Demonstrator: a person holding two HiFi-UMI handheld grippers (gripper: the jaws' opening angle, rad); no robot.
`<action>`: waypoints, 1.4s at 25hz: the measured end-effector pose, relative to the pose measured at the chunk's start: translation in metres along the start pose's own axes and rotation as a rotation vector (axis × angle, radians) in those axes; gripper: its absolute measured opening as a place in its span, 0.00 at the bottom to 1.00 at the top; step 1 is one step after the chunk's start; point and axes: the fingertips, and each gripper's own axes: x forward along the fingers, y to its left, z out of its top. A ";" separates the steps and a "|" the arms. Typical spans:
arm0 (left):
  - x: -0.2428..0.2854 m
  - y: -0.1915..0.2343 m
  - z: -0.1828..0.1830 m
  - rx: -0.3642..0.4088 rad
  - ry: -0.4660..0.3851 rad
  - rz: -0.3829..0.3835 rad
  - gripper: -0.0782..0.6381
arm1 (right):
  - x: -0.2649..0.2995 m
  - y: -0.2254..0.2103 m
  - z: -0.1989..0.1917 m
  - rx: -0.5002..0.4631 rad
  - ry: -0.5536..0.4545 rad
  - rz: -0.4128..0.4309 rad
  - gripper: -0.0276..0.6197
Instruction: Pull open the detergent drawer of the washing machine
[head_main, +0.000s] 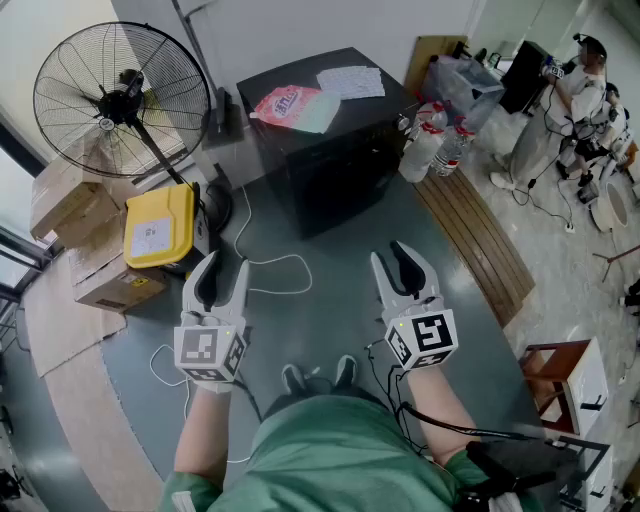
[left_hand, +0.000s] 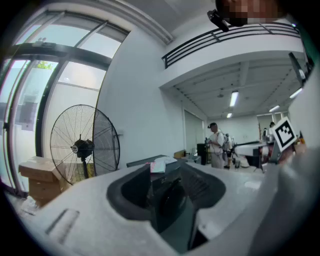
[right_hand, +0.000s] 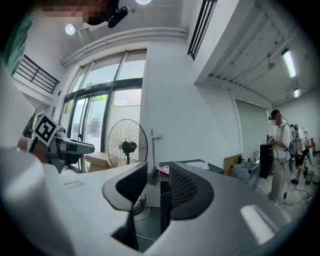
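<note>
The black washing machine stands ahead of me on the grey floor, a good stride away; I cannot make out its detergent drawer from here. A pink bag and a printed sheet lie on its top. My left gripper is held level at waist height with its jaws open and empty, and the washing machine shows between them. My right gripper hangs level beside it, its jaws almost together with only a slim gap and nothing in it. In the right gripper view the machine appears through that gap.
A big standing fan, a yellow box and cardboard boxes are on the left. White cables trail over the floor. Bottles and a wooden board sit right of the machine. A person stands far right, and a stool is near right.
</note>
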 end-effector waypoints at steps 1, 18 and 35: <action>0.000 -0.003 0.001 0.000 0.001 0.002 0.37 | -0.002 -0.002 0.001 0.000 -0.001 0.003 0.25; -0.004 -0.033 0.034 0.039 -0.049 0.126 0.39 | -0.009 -0.058 0.015 0.063 -0.064 0.052 0.28; 0.040 -0.009 0.015 0.024 -0.016 0.137 0.41 | 0.036 -0.096 -0.003 0.153 -0.044 0.055 0.29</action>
